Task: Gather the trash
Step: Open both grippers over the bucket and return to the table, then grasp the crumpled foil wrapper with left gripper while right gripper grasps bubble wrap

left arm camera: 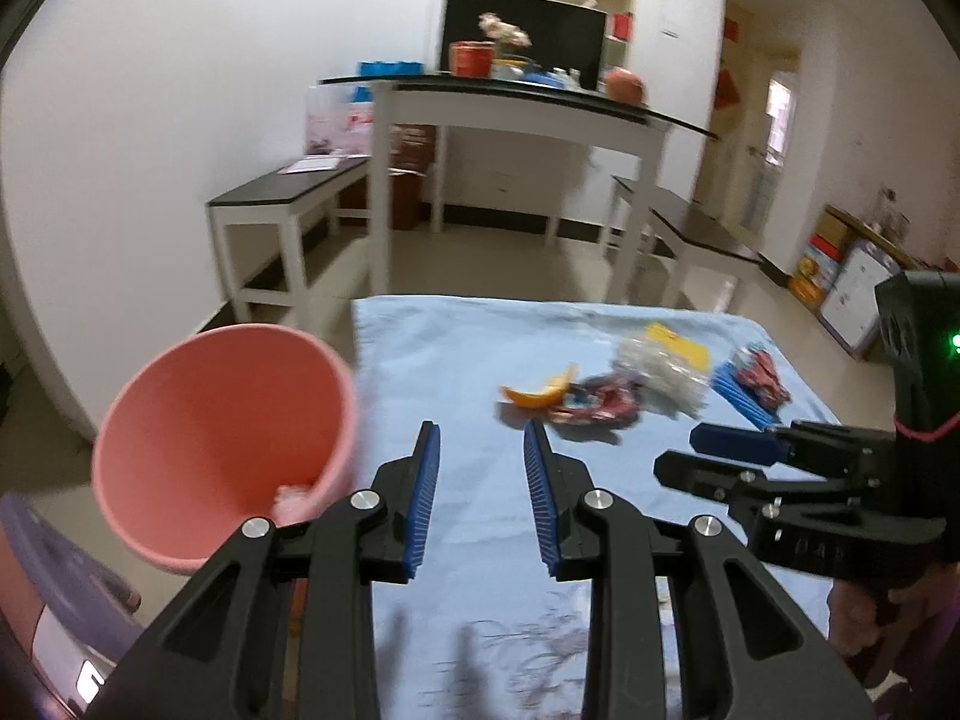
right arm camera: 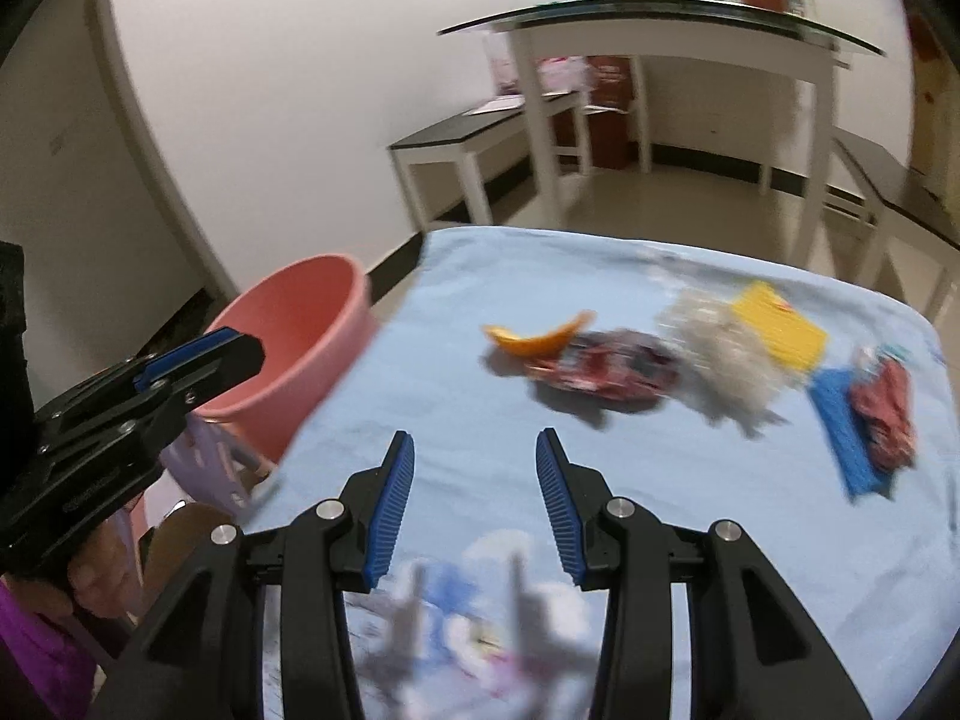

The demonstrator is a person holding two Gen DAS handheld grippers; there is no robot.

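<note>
Your left gripper (left arm camera: 480,438) and right gripper (right arm camera: 474,450) both hung apart, empty. Trash lay ahead on blue cloth (right arm camera: 420,372) — orange peel (right arm camera: 537,336) nearest, long axis crosswise, closer to your right. Pink bucket (left arm camera: 222,420) sat off left edge.

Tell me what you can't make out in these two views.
- Pink bucket, left wrist view: bottom hidden by the left gripper; only a pale scrap shows.
- Red wrapper, right wrist view: print blurred, unreadable.
- Clear wrapper, right wrist view: too blurred to identify.
- Print on blue cloth, both views: blurred, behind gripper fingers.
</note>
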